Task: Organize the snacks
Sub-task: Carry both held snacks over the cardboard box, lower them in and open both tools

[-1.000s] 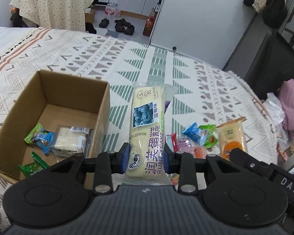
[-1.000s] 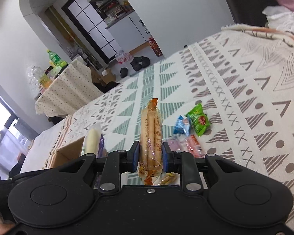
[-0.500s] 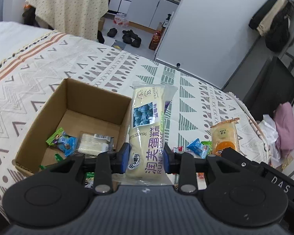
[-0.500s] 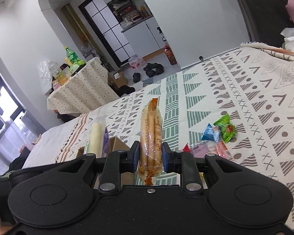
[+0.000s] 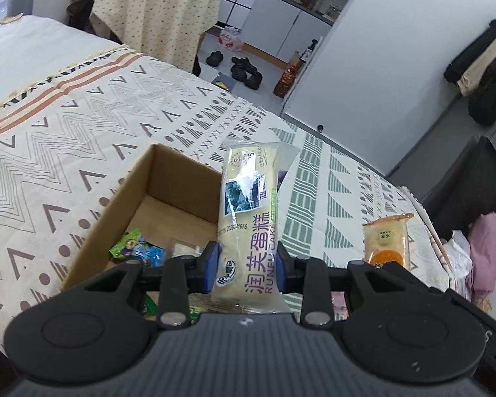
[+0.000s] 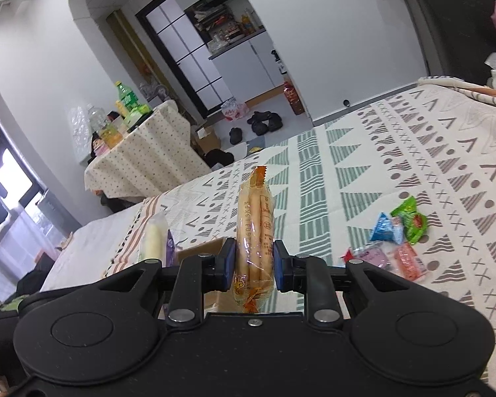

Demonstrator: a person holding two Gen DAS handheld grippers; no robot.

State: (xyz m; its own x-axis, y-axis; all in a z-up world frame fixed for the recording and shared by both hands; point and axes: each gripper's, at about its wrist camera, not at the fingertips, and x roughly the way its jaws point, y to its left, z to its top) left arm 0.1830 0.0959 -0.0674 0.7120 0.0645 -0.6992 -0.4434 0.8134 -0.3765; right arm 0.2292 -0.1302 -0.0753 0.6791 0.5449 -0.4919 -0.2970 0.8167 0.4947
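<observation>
My left gripper (image 5: 247, 266) is shut on a long pale-yellow cake packet (image 5: 251, 218) and holds it upright above the right wall of an open cardboard box (image 5: 115, 205). The box holds a green-blue candy (image 5: 135, 250) and a clear packet. My right gripper (image 6: 254, 264) is shut on an orange packet of biscuit sticks (image 6: 254, 228), held upright over the bed. That packet shows in the left wrist view (image 5: 385, 241) at the right. The cake packet (image 6: 155, 238) and the box edge (image 6: 201, 248) show left in the right wrist view.
Several small loose snacks lie on the patterned bedspread (image 6: 413, 165): a blue one (image 6: 385, 231), a green one (image 6: 410, 220), pink ones (image 6: 406, 259). A covered side table (image 6: 142, 155) with bottles and shoes (image 5: 244, 69) on the floor lie beyond the bed.
Both grippers have risen and moved left with their packets. The box now lies more directly below the cake packet, and the loose snacks have slid to the right.
</observation>
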